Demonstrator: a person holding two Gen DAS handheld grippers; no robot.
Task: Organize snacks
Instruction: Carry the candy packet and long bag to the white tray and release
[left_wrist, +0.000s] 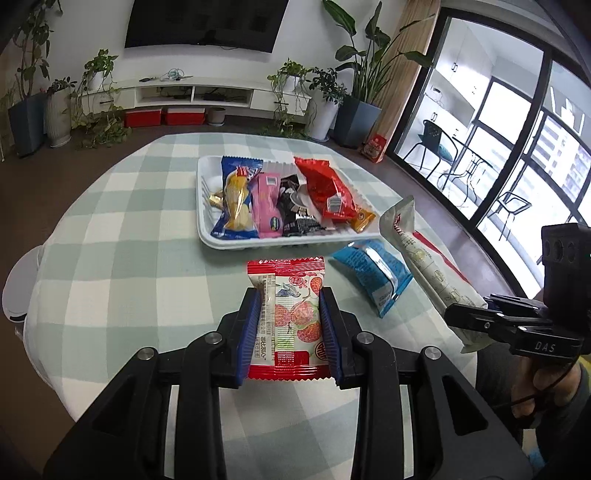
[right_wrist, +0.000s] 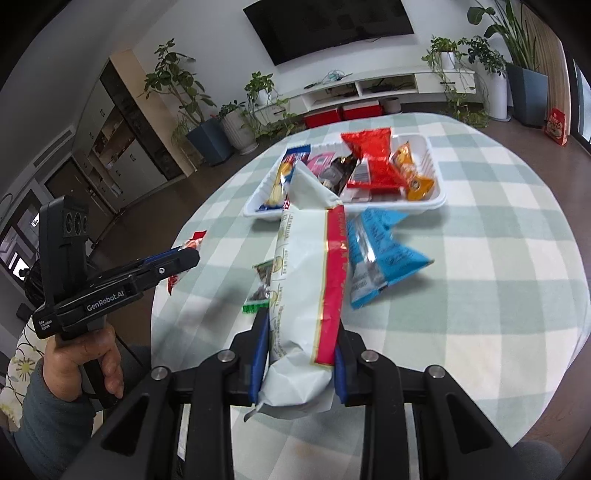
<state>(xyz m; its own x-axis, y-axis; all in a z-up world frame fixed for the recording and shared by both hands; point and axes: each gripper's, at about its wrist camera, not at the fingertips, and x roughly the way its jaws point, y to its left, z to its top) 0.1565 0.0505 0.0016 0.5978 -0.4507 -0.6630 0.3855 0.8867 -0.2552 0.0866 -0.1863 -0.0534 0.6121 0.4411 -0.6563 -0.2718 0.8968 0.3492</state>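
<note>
Round table (left_wrist: 110, 206) with a green-and-white checked cloth; plants and a dark screen on the far wall.

White tray (left_wrist: 207, 236) sits far-centre on the table and already holds several packets side by side: blue, pink, black, red, orange.

Long white packet with a red stripe (right_wrist: 306, 288) is clamped at its near end between the blue pads of the right gripper (right_wrist: 299, 354). It looks raised, its far end pointing toward the tray's near rim.

Blue packet (left_wrist: 373, 273) lies loose on the cloth, just right of the long packet and near the tray.

Small red-and-white packet (left_wrist: 288, 314) is pinched across its width by the left gripper (left_wrist: 288, 325), near of the tray and apparently clear of the cloth.

Small green-edged packet (right_wrist: 262, 284) lies on the cloth beside the long packet; details unclear.

Step in hand, as judged: both hands loaded, carrying toward the tray.

Next move calls for:
- bringing each packet over the tray;
- finding free space, which is tight, mostly at the left and right ends;
- laying the long packet flat without knocking the others;
- letting go only once over the tray.
</note>
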